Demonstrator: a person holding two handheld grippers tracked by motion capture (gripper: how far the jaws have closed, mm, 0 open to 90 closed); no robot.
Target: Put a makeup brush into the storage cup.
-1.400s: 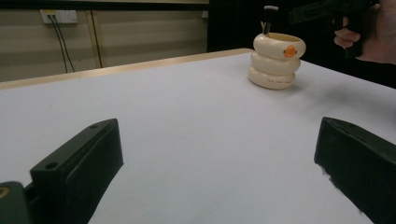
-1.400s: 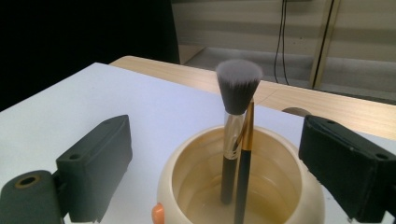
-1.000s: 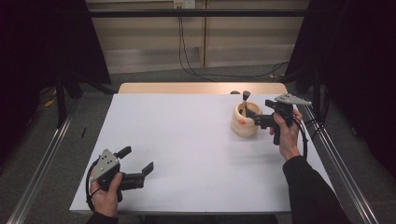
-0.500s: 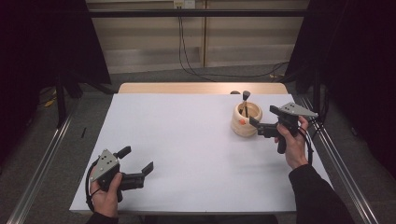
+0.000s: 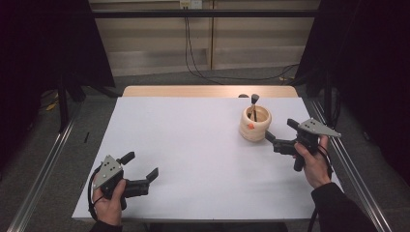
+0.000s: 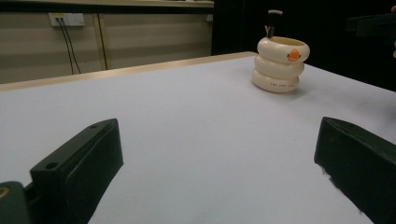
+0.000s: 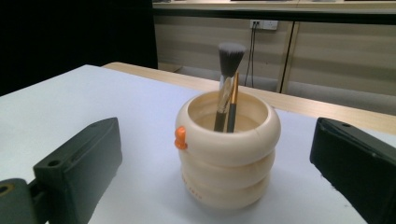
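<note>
A white table top is set on a wooden board whose pale edge is seen along the far side. Metal rails are laid on the grey floor at both sides of the table. Black cables are hung from a wall socket down the beige panelled wall behind. Dark curtains are drawn at left and right.

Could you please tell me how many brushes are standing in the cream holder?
2. A thick makeup brush with a bushy tip and a thinner gold-banded brush beside it, both leaning in the holder ahead of the right gripper. Shorter ones might be hidden inside.
</note>
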